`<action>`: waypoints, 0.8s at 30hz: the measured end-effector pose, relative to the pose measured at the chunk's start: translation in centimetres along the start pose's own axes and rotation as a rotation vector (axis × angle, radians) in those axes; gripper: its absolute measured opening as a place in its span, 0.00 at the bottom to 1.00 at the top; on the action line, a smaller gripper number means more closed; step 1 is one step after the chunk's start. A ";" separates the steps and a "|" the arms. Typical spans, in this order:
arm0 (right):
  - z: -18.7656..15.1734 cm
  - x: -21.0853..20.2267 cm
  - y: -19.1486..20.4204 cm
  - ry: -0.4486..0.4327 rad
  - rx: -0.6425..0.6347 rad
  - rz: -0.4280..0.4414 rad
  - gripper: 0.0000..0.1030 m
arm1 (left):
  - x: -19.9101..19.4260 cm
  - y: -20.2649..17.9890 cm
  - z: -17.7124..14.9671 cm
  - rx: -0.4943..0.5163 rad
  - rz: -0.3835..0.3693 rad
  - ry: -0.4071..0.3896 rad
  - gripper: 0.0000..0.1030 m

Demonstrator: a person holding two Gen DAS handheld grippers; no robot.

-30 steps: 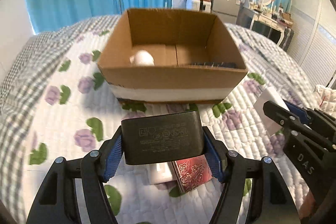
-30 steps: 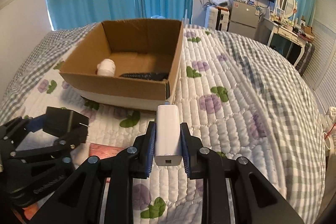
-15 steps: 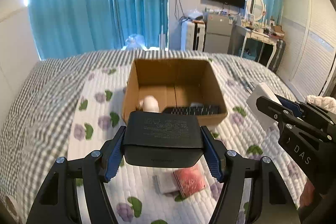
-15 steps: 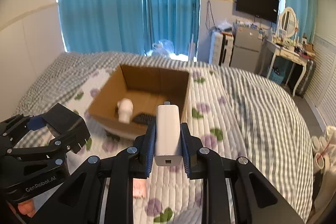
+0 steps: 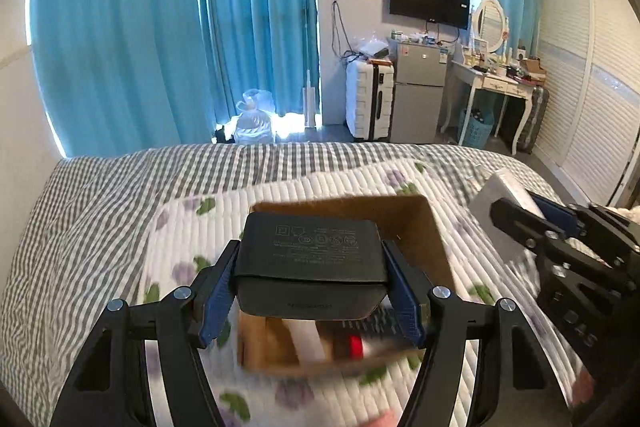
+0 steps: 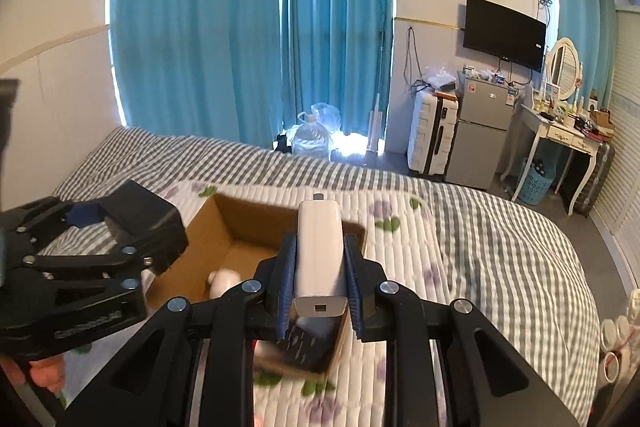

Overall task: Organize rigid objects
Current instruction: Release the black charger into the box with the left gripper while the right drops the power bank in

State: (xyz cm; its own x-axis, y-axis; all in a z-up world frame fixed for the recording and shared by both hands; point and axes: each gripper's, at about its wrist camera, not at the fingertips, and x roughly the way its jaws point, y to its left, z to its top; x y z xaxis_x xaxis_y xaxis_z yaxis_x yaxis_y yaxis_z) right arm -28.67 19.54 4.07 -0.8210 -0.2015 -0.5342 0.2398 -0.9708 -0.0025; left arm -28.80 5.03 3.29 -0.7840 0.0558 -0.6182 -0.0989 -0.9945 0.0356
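Note:
My left gripper [image 5: 310, 297] is shut on a black power adapter [image 5: 310, 261] and holds it above the open cardboard box [image 5: 434, 233] on the bed. My right gripper [image 6: 320, 301] is shut on a white power bank [image 6: 320, 255], also over the box [image 6: 224, 227]. Inside the box lie a white rounded object [image 6: 224, 279], a dark remote [image 5: 374, 323] and a blurred red patch I cannot identify. The right gripper shows at the right of the left wrist view [image 5: 532, 227]; the left gripper shows at the left of the right wrist view [image 6: 132, 223].
The box sits on a floral quilt [image 5: 192, 223] over a grey checked bedspread [image 6: 500, 239]. Beyond the bed are blue curtains [image 5: 160, 27], a white suitcase [image 5: 368, 99], a small fridge [image 5: 418, 95], a wall TV [image 6: 504, 33] and a dressing table [image 6: 560, 131].
Both grippers have risen and moved forward over the box with their objects; the box now lies below them, and the view tilts up toward the room.

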 end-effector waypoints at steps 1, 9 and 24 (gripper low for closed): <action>0.4 0.9 -0.2 0.000 0.000 0.001 0.21 | 1.2 -0.1 0.5 0.001 0.000 0.009 0.67; 2.1 8.5 -2.3 0.032 0.028 -0.001 0.21 | 10.2 -2.2 0.3 0.028 -0.002 0.080 0.67; -0.9 12.3 -3.4 0.109 0.050 0.044 0.21 | 11.8 -2.5 -1.8 0.073 0.093 0.126 0.78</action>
State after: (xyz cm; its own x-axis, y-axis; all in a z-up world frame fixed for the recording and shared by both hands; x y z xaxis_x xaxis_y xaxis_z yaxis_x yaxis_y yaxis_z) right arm -39.12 20.53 -3.21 -0.7482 -0.2316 -0.6218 0.2463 -0.9671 0.0640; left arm -36.70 8.03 -5.57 -0.7096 -0.0526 -0.7027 -0.0771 -0.9854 0.1517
